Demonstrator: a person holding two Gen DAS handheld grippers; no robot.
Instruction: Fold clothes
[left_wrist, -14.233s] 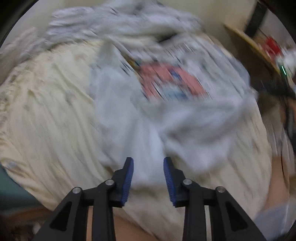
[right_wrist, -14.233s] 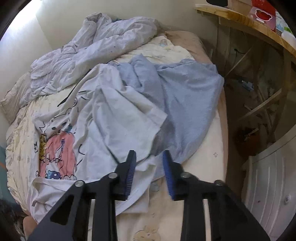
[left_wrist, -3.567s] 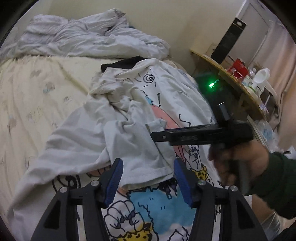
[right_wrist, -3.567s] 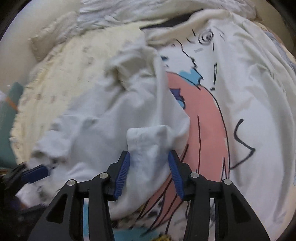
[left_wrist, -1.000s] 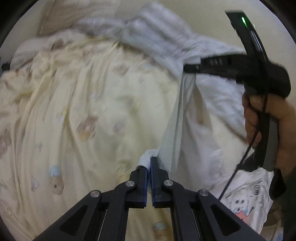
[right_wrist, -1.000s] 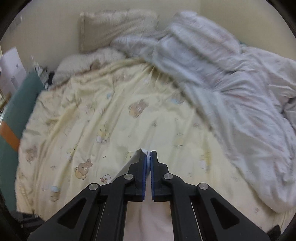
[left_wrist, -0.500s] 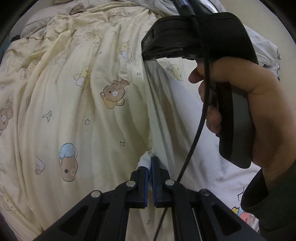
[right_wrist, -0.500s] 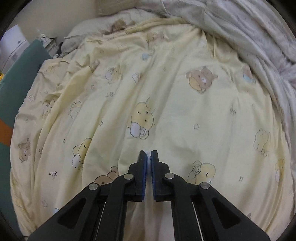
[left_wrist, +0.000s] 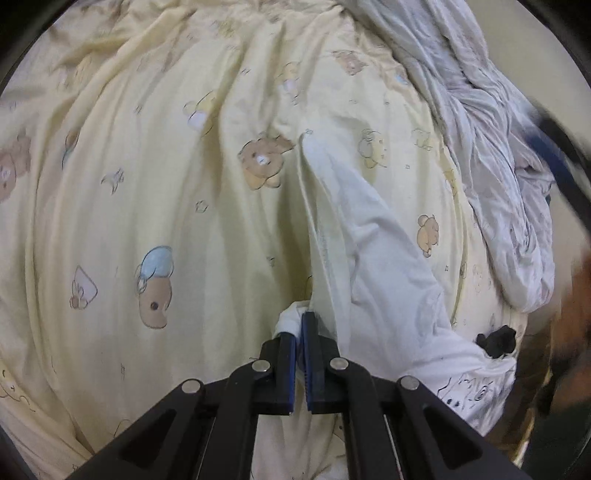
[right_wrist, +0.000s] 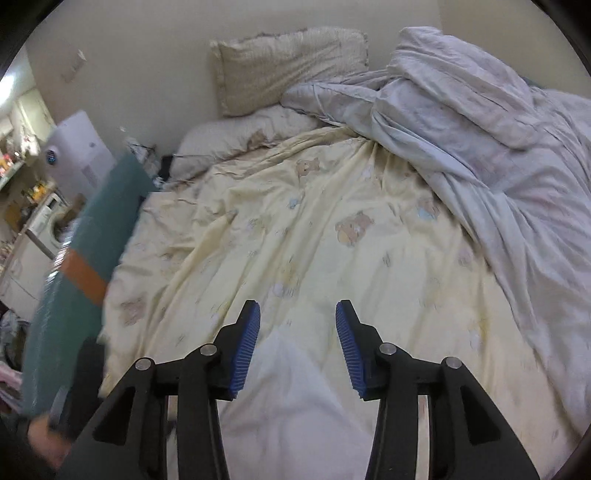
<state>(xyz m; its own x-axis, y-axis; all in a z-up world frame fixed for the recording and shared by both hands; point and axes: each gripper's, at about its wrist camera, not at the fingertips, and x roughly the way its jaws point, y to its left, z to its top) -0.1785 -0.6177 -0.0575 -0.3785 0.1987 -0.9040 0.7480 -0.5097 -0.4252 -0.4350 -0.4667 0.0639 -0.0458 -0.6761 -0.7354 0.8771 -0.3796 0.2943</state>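
Observation:
A white T-shirt (left_wrist: 373, 251) with a cartoon print lies stretched out on the yellow bear-print bed sheet (left_wrist: 147, 184). My left gripper (left_wrist: 300, 325) is shut on its near edge, and a bunch of white cloth pokes out between the blue pads. From there a fold of the shirt runs away across the sheet to a loose far corner. In the right wrist view my right gripper (right_wrist: 297, 339) stands open above the sheet with nothing between its fingers. Below it lies the pale shirt cloth (right_wrist: 295, 406). That same gripper shows as a dark blur (left_wrist: 554, 147) at the right edge of the left wrist view.
A crumpled grey-white duvet (right_wrist: 498, 147) is heaped along the right side of the bed, with two pillows (right_wrist: 288, 70) at the head. A teal panel with an orange band (right_wrist: 85, 266) stands at the left bed edge. A small black object (left_wrist: 496, 341) lies by the shirt.
My right gripper has opened, let go of the shirt's far corner and pulled up and away. The corner now lies on the sheet. The left gripper still pinches the near edge.

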